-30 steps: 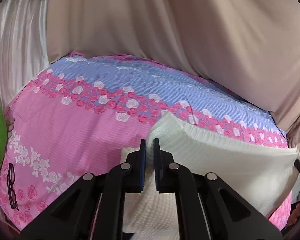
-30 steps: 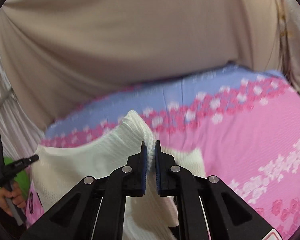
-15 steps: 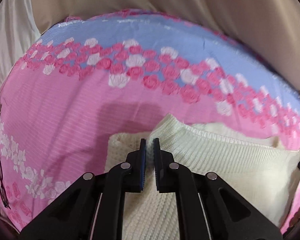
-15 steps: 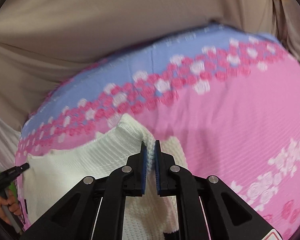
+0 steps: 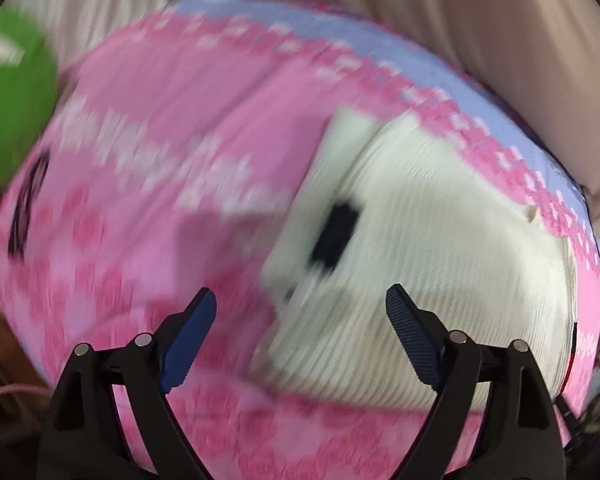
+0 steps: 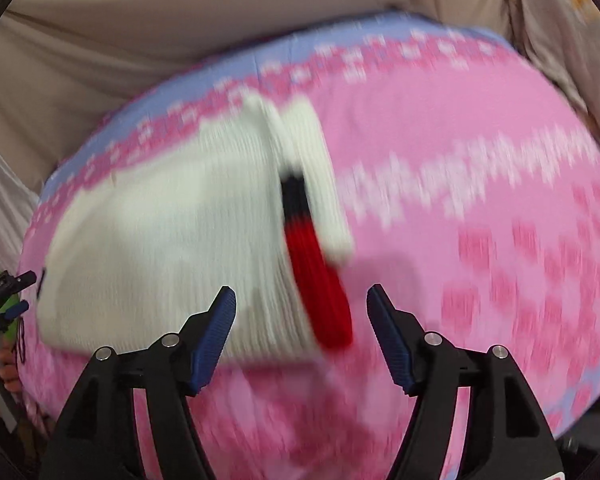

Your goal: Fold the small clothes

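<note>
Bedding, drapery and small clutter around the bed

A pink bedsheet [image 5: 148, 184] with blurred rose bands and a lilac-blue far strip [image 6: 284, 56] is covering the bed, while beige curtains [image 5: 480, 20] are hanging close behind it and a paler pleated curtain [image 5: 100, 4] is showing at the upper left. A green object [image 5: 8, 96] is sitting at the sheet's left edge, and dark eyeglasses [image 5: 28, 204] are lying on the sheet just beside it, too blurred for detail.
</note>
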`<state>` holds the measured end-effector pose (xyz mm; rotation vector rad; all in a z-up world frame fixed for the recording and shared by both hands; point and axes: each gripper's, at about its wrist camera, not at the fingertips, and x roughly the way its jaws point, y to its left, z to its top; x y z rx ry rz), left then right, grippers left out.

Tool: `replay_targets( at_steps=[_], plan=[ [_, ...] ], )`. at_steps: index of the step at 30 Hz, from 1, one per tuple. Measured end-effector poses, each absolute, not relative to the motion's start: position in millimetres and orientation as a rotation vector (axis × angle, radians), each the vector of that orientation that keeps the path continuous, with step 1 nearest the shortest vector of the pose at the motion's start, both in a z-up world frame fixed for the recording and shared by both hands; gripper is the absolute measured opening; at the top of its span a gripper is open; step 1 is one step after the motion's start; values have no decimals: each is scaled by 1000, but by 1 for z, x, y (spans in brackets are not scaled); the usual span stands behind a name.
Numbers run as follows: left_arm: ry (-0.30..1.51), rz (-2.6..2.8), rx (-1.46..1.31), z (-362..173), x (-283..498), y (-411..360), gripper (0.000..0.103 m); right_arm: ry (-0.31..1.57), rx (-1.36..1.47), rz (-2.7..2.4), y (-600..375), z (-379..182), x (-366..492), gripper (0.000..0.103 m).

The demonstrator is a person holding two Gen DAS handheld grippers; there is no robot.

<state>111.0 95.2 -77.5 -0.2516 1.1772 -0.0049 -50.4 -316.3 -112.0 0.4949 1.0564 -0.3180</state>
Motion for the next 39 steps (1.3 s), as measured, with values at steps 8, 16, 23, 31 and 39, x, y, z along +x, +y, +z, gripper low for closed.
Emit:
replay_targets(
  at_steps=[8,16,23,31,39],
  plan=[
    [1257,10,-460,-109,99,98,84,1020,676,-275,-326,-138,-33,67],
    [1309,-55,-526,-102,110,91,21,962,842,-241,-335,-128,-18,15],
    [1313,-119,-447,-52,70,106,17,962,709,-246,-331,-68,-69,13],
    [1465,-105,-225,-91,5,106,24,1214,521,-292,-305,-120,-143,19],
    [1119,-50,-166,-6,51,100,70,956,359,-374,-315,-41,-111,60]
  ],
)
